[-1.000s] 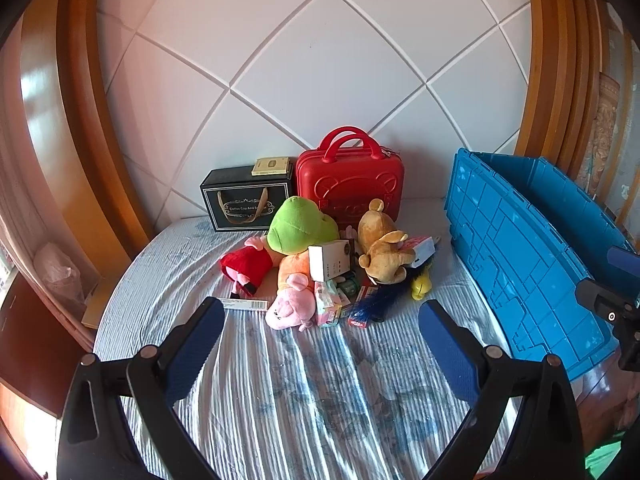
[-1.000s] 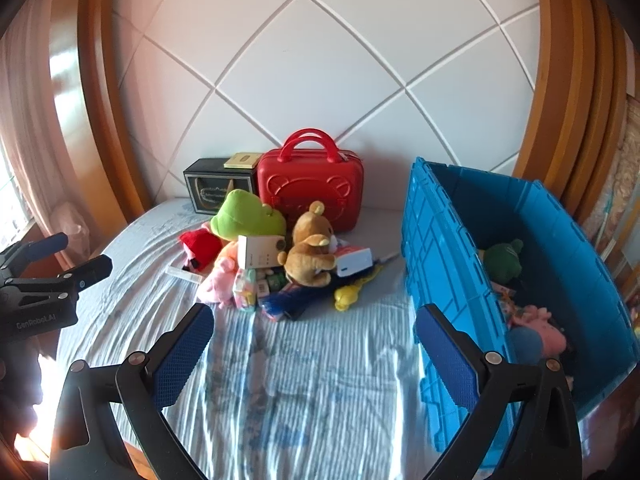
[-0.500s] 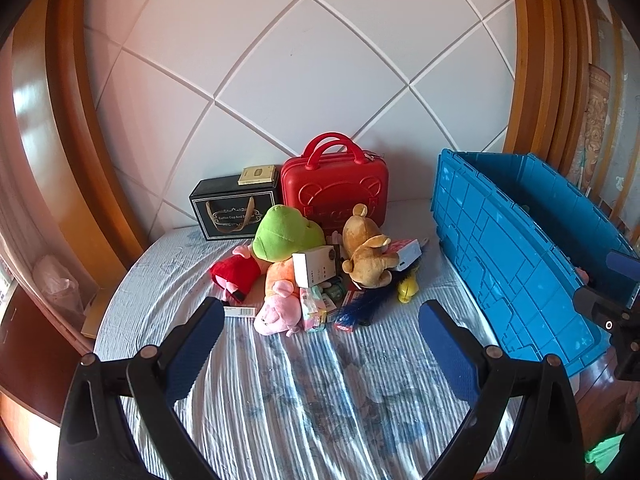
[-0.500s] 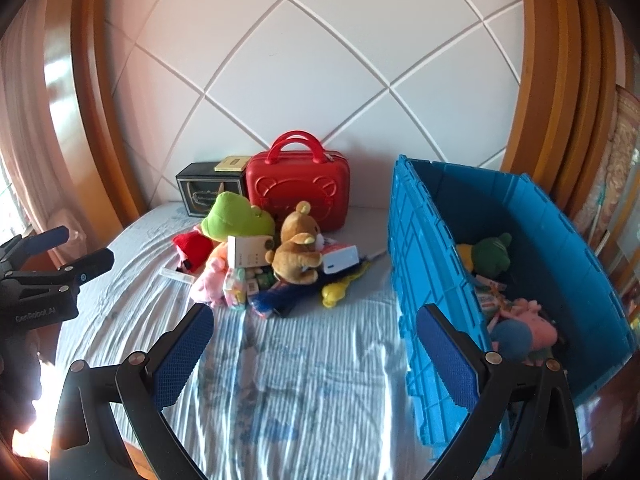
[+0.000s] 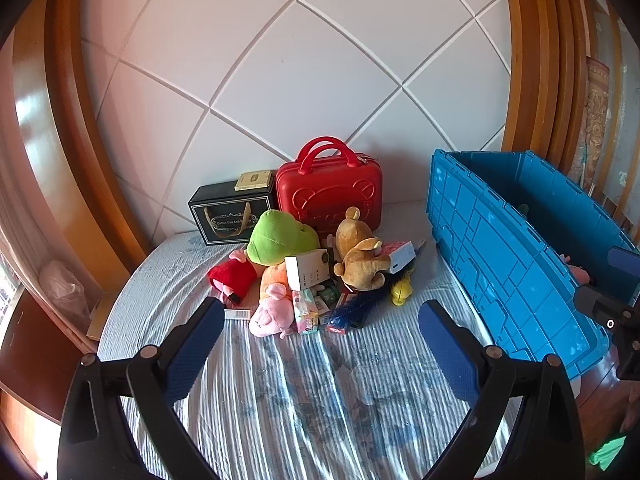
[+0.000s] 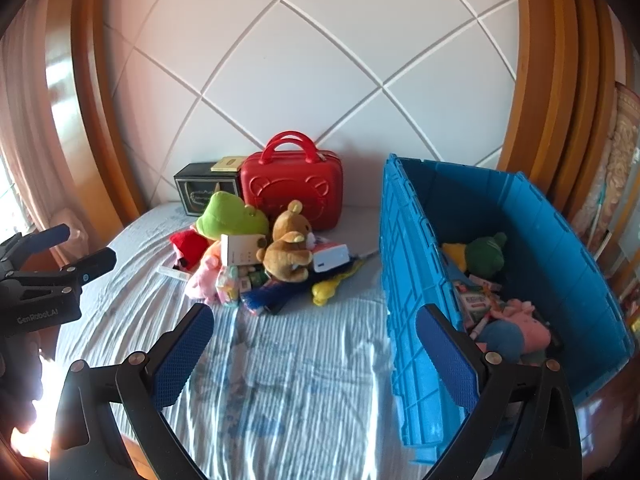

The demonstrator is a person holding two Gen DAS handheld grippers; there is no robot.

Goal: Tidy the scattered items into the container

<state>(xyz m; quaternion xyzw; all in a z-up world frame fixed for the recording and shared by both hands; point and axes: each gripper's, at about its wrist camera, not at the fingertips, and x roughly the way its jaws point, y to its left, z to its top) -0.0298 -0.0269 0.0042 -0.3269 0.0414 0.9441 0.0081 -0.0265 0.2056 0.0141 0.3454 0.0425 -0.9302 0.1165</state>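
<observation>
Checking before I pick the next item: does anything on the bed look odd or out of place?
Nothing damaged or spilled. The toys are heaped in one pile: the brown bear lies tipped across it, and a white box leans against the green frog plush. The blue crate already holds some toys. Both claws are open.

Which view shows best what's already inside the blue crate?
The right wrist view: it looks over the rim into the blue crate, showing a green plush and a pink plush. The left wrist view shows mostly its outer wall.

L gripper (image 5: 318, 328) | R gripper (image 6: 314, 330) | blk frames, blue textured pads, silver screws
</observation>
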